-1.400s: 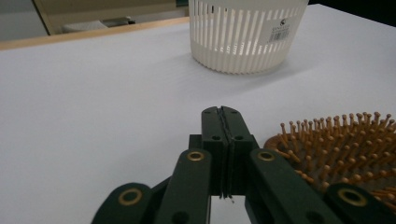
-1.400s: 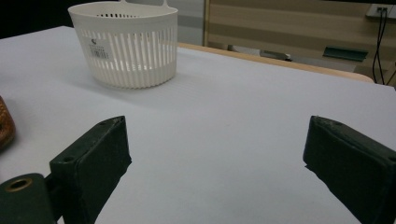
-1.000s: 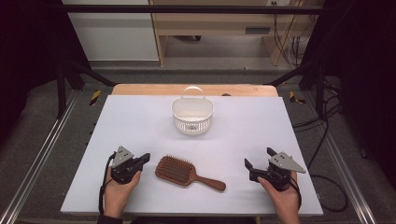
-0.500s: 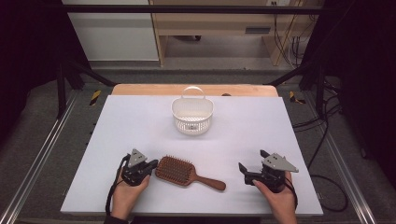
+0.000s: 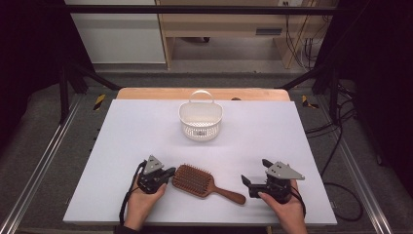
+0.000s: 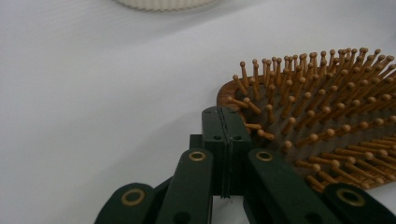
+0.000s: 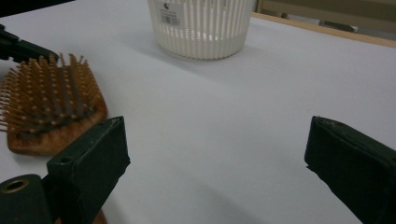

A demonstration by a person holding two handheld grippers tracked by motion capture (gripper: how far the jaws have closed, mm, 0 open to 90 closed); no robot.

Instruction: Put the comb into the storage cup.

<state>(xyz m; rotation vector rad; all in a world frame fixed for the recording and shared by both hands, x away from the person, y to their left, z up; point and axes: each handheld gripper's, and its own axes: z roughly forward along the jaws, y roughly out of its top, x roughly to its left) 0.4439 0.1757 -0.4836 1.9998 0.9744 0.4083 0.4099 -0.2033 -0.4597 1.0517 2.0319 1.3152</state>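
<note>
A wooden paddle hairbrush (image 5: 193, 180) lies bristles up near the table's front edge, with its handle pointing right. My left gripper (image 5: 168, 172) is shut with nothing between its jaws. Its joined tips (image 6: 223, 125) sit right at the left rim of the brush head (image 6: 327, 116); I cannot tell whether they touch it. My right gripper (image 5: 256, 172) is held open just right of the handle's end. In the right gripper view its jaws (image 7: 219, 154) stand wide apart over bare table, with the brush (image 7: 46, 102) to their left.
A white slatted basket (image 5: 200, 123) with a raised handle stands at the middle back of the white table (image 5: 122, 141); it also shows ahead of the right gripper (image 7: 203, 28). Dark frame rails run along both sides of the table.
My left gripper has slid right across the table until its tips reached the brush head. The right gripper has barely shifted. The brush and basket stay put.
</note>
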